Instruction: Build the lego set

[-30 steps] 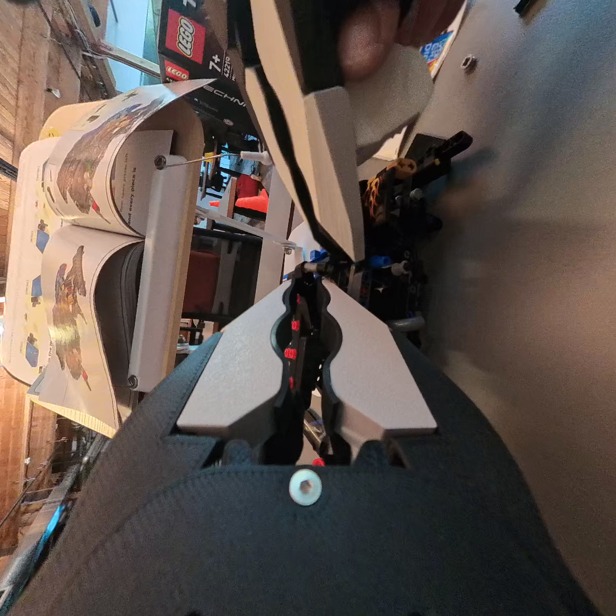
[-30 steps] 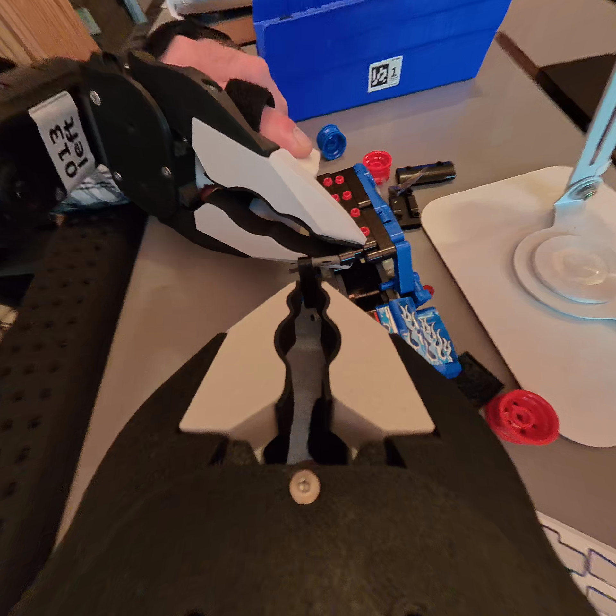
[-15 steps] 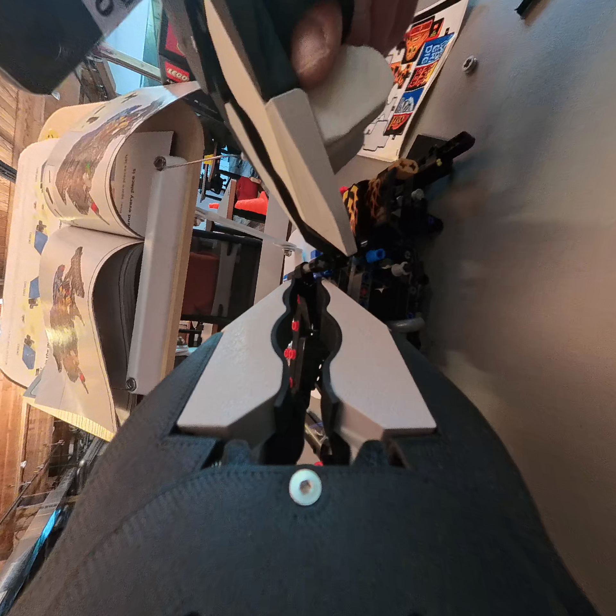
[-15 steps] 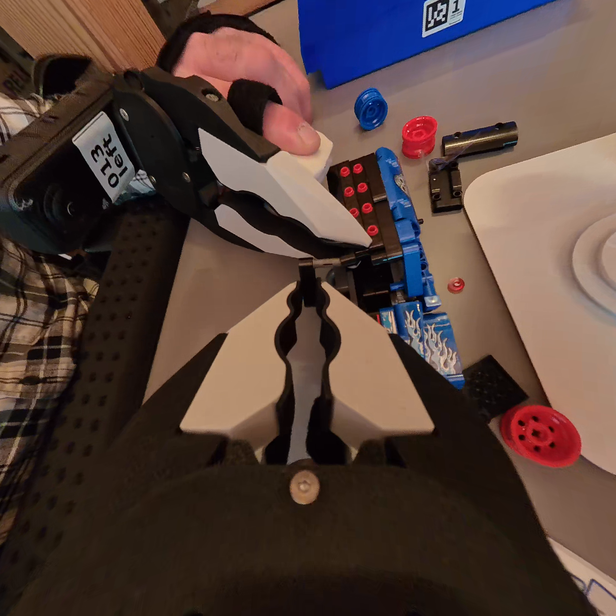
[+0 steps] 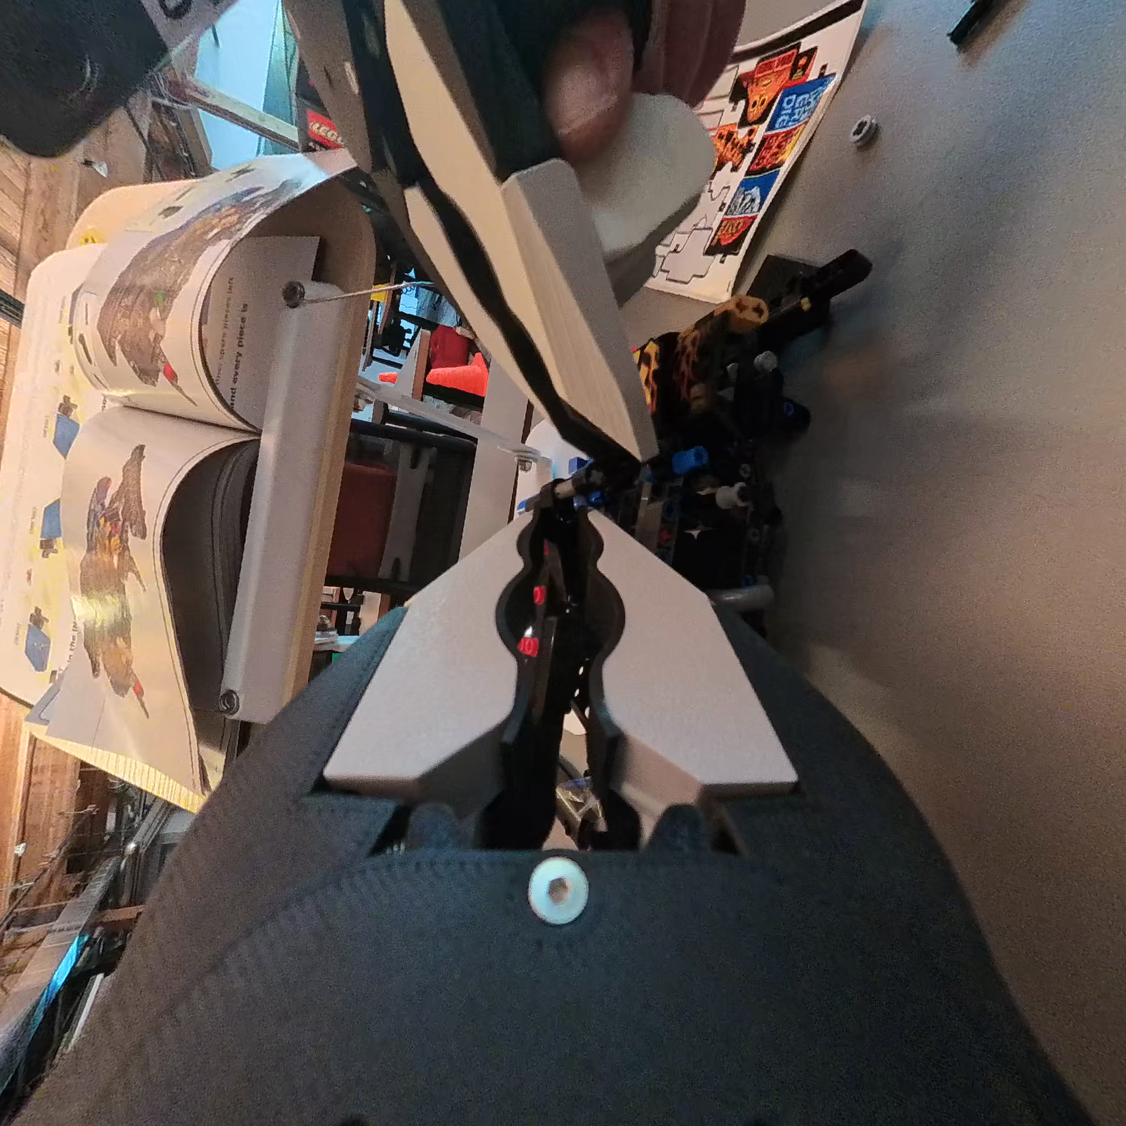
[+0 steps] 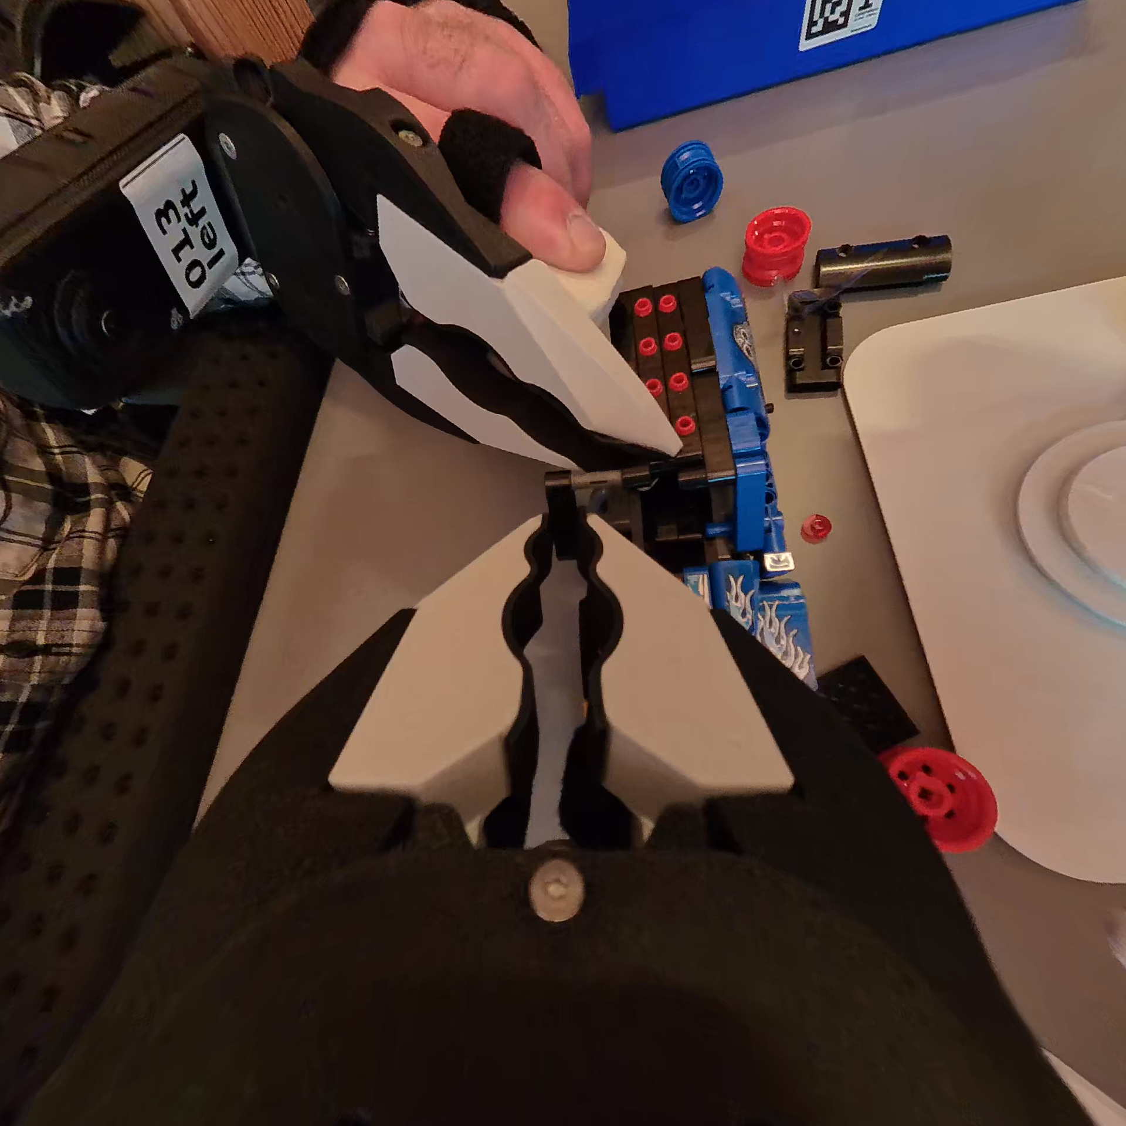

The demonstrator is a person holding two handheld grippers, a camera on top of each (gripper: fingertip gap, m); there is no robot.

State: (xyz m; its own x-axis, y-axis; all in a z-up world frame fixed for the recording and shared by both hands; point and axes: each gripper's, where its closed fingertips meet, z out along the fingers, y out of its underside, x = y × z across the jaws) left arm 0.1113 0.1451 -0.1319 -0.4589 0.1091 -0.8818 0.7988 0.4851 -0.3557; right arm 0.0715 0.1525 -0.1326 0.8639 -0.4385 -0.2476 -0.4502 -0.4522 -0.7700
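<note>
1. Blue-and-black Lego chassis (image 6: 725, 426) lies part-built on the worktop (image 6: 396, 524), clamped by my left gripper (image 6: 667, 451).
2. My right gripper (image 6: 563, 527) pinches a black connector (image 6: 563, 512) at its axle.
3. Wheel hubs (image 6: 777, 244) and black beams (image 6: 883, 262) lie loose; much remains, I judge.
</note>
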